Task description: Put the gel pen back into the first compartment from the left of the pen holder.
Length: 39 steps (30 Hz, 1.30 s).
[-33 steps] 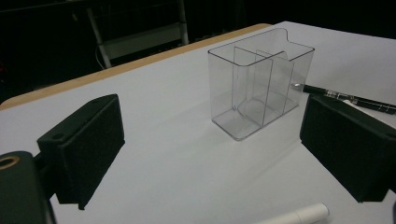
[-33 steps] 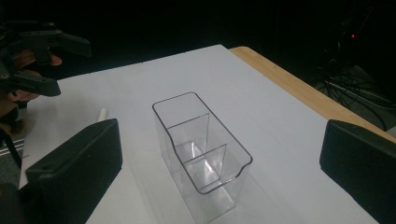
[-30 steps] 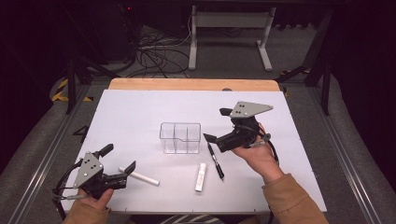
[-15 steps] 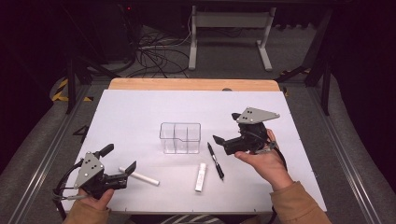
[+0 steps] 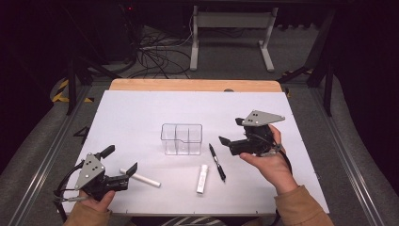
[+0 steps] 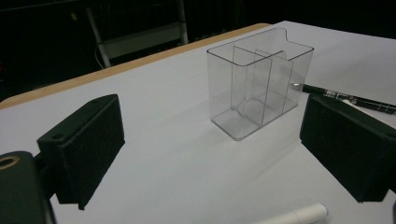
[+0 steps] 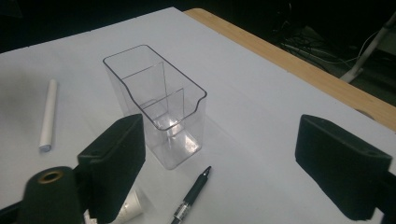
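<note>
A clear plastic box (image 5: pixel 181 139) with inner dividers stands empty at the table's middle. A black pen (image 5: pixel 217 161) lies just right of it, and a white tube (image 5: pixel 202 178) lies below the pen. A second white tube (image 5: pixel 141 178) lies by my left gripper (image 5: pixel 120 160), which is open at the front left. My right gripper (image 5: pixel 230 132) is open right of the box, above the pen's far end. Its jaws have just been closing a little, with nothing between them. Its view looks over the box (image 7: pixel 156 102) and the pen (image 7: pixel 194 196). My left gripper (image 6: pixel 210 135) faces the box (image 6: pixel 259 81).
The white table cover (image 5: pixel 141 113) ends at a wooden strip (image 5: pixel 193 85) along the far edge. Beyond it are a dark floor, cables and a metal stand (image 5: pixel 230 28). Metal rails (image 5: pixel 47 155) run along both sides of the table.
My right gripper has drawn a little to the right, away from the box. The left gripper, the box, the pen and both tubes lie as before.
</note>
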Motion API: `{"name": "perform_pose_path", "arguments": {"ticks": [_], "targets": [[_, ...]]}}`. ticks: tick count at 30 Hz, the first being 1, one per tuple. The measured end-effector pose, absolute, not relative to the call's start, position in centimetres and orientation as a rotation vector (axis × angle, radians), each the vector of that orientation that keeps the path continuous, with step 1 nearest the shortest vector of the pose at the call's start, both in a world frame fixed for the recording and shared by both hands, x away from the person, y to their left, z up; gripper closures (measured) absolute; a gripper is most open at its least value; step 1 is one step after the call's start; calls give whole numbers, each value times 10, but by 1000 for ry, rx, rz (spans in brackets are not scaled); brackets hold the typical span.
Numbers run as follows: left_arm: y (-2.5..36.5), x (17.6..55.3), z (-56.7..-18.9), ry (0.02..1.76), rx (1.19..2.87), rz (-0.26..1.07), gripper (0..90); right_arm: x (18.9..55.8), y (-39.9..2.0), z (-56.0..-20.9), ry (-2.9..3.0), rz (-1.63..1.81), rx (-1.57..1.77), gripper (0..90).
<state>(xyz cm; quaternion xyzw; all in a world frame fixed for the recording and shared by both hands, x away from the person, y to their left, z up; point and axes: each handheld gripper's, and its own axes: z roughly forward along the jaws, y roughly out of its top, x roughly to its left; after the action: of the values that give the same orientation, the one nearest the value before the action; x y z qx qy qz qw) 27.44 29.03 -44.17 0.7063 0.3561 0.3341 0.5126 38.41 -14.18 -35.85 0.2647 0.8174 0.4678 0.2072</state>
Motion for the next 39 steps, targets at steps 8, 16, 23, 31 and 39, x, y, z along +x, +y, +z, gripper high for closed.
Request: {"name": "perform_pose_path", "arguments": {"ticks": [8,16,23,31,39], "targets": [[290,274,-442,857,1700,802,72,386,-136,-361,2367,1199,797,374],[291,274,-441,850,1704,811,72,402,-124,-376,2539,1094,1042,403],[291,274,-442,855,1700,808,72,413,-111,-389,2561,1015,1165,449],[291,274,-442,858,1700,806,72,422,-99,-403,2591,940,1292,470],[291,274,-442,859,1702,803,73,432,-93,-415,2616,814,1449,484]]}}
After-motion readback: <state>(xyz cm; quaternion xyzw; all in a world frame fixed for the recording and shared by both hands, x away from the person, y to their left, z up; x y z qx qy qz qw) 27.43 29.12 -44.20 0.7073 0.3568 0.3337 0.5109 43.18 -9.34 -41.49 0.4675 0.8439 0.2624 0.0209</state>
